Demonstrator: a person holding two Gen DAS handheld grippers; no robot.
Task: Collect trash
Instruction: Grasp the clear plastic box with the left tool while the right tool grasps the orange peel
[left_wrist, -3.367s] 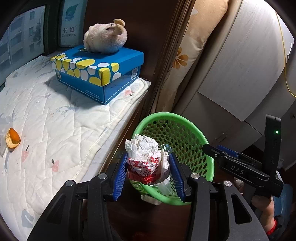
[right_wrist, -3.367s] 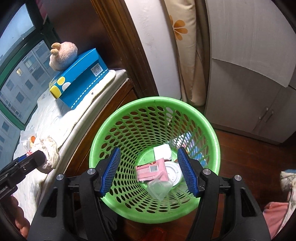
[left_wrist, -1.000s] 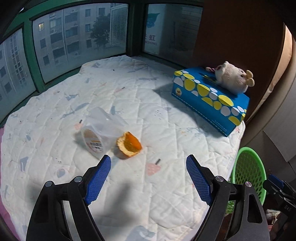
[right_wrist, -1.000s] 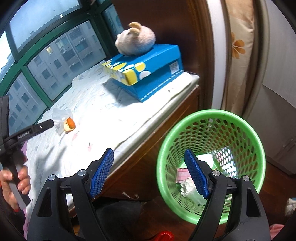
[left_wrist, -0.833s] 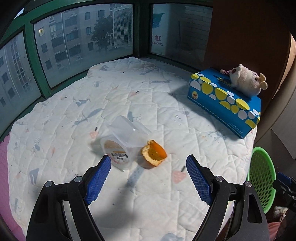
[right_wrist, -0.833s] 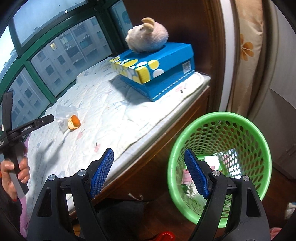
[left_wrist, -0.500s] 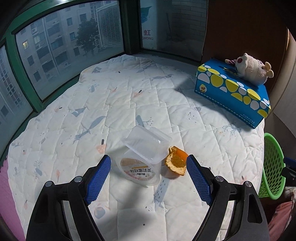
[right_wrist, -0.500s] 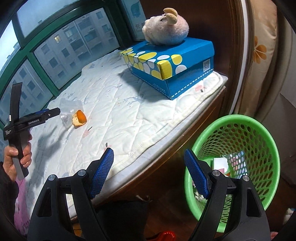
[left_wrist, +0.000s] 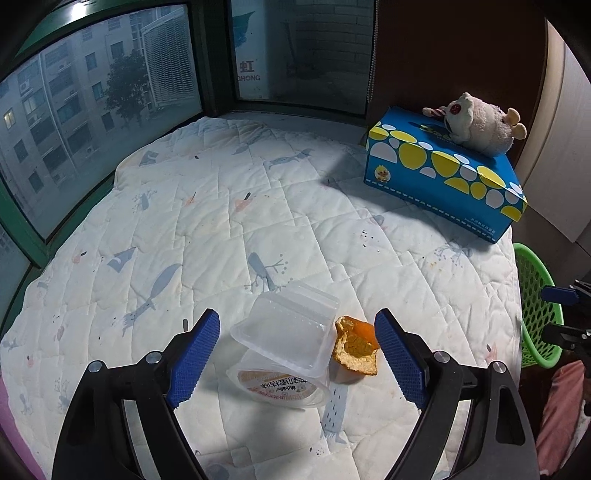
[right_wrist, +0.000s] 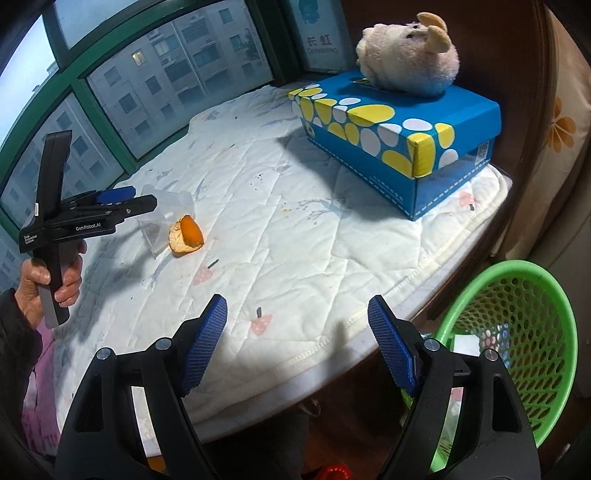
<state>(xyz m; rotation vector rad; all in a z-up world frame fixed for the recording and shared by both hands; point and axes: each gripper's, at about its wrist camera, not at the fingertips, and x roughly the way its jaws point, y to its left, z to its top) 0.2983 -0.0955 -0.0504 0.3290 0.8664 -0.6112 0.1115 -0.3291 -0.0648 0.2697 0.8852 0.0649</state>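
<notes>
Closing in from the green basket (left_wrist: 535, 317), the left gripper (left_wrist: 295, 354) spread wide around the clear plastic cup (left_wrist: 286, 350) beside it: light, crushable, best pinched across its walls.

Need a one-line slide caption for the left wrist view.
Open left gripper hovers over a clear plastic cup and orange peel on the quilted pad.

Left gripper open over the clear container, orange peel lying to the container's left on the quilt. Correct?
Not quite. The left gripper is open over the clear container, but the orange peel lies to the container's right on the quilt, touching or nearly touching it. The left wrist view shows this.
</notes>
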